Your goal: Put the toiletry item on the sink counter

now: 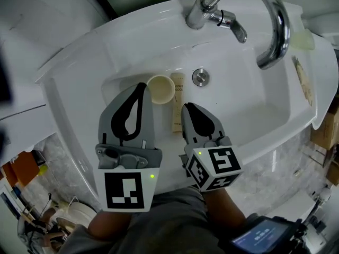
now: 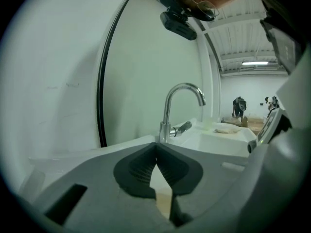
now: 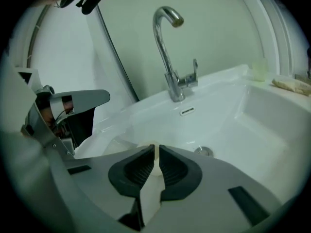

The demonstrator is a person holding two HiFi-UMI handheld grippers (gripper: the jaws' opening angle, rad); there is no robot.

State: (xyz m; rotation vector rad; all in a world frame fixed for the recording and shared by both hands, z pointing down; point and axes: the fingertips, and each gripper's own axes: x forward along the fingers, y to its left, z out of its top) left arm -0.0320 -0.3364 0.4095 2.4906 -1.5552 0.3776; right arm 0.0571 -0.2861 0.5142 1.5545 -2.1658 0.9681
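A cream toiletry tube (image 1: 177, 103) lies lengthwise on the bottom of the white sink basin (image 1: 249, 97), with a round cream cup-like piece (image 1: 160, 89) at its left. My left gripper (image 1: 141, 87) hovers over the basin just left of that piece, jaws shut and empty. My right gripper (image 1: 186, 108) hangs right beside the tube's near half, also shut on nothing. In the left gripper view the left gripper (image 2: 155, 147) points at the faucet. In the right gripper view the right gripper (image 3: 156, 149) has cream tube (image 3: 149, 195) showing below its jaws.
The chrome faucet (image 1: 267, 20) arches over the basin's far side, above the drain (image 1: 200, 76). On the right counter rim (image 1: 320, 83) sit a pale small item (image 1: 304, 38) and a brownish flat item (image 1: 302, 77). A dark mirror edge (image 2: 101, 96) runs behind the sink.
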